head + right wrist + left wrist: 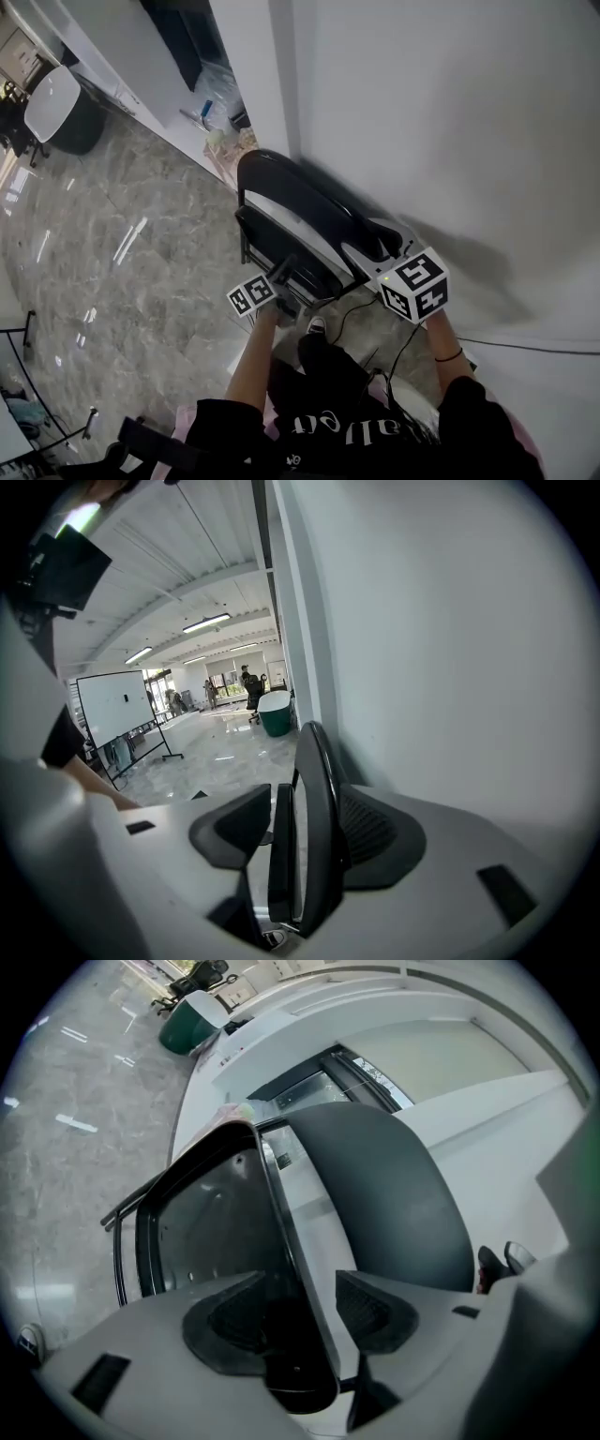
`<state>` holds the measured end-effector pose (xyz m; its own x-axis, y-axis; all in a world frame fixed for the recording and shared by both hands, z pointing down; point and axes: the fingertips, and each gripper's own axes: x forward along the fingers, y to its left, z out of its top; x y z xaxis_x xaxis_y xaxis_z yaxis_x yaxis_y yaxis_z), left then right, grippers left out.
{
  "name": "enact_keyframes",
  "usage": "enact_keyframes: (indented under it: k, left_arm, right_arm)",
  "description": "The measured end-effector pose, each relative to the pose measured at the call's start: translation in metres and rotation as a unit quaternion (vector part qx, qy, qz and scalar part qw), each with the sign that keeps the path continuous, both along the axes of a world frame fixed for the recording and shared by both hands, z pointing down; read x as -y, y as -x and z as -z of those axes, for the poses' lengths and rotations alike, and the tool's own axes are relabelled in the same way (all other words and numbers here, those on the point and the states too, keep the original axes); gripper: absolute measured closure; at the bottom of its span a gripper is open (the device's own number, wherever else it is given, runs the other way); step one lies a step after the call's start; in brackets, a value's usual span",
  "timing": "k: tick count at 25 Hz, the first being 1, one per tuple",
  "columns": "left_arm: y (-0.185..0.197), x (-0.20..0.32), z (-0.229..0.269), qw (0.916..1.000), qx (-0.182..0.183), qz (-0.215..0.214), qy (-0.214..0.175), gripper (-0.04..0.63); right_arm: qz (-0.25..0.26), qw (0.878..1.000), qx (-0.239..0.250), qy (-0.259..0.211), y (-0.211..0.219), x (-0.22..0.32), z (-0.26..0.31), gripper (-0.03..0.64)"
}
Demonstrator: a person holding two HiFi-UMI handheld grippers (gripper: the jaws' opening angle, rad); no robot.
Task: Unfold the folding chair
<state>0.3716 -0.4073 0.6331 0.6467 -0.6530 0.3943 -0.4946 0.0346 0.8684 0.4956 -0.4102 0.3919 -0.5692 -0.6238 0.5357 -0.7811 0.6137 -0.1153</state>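
Folding chair [281, 178], glossy black moulded back and seat on black tube frame, folded near-flat, upright, seemingly leaning against white wall [450, 112], standing on grey marble floor [112, 253]

White lettering across the person's black shirt [352, 427], seen upside down and creased; possibly "alle" within a longer word, not fully legible. Square black-and-white code markers on the left cube [251, 295] and the right cube [414, 286], patterns rather than letters. Faint marks on the whiteboard [117, 705], too small to read.
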Motion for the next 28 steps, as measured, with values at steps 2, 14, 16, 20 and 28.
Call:
enact_keyframes:
  k: [2, 14, 16, 20, 28]
  left_arm:
    - [-0.005, 0.003, -0.007, 0.9999, -0.014, 0.000, 0.003, 0.380]
    - [-0.027, 0.025, -0.014, 0.9972, -0.070, 0.023, 0.011, 0.380]
    - [-0.029, 0.026, -0.015, 0.9969, -0.074, 0.025, 0.013, 0.380]
    - [-0.026, 0.026, -0.017, 0.9944, -0.094, 0.046, 0.019, 0.407]
    - [-0.023, 0.027, -0.022, 0.9906, -0.125, 0.046, 0.030, 0.467]
  right_arm:
    - [-0.009, 1.000, -0.002, 0.014, -0.001, 0.010, -0.006, 0.393]
    - [-0.058, 0.995, -0.047, 0.061, 0.014, 0.068, -0.026, 0.390]
    - [-0.053, 0.994, -0.074, 0.066, 0.019, 0.073, -0.033, 0.390]
    - [-0.009, 0.983, -0.146, 0.113, 0.028, 0.073, -0.061, 0.391]
    - [0.034, 0.980, -0.100, 0.167, 0.031, 0.071, -0.069, 0.482]
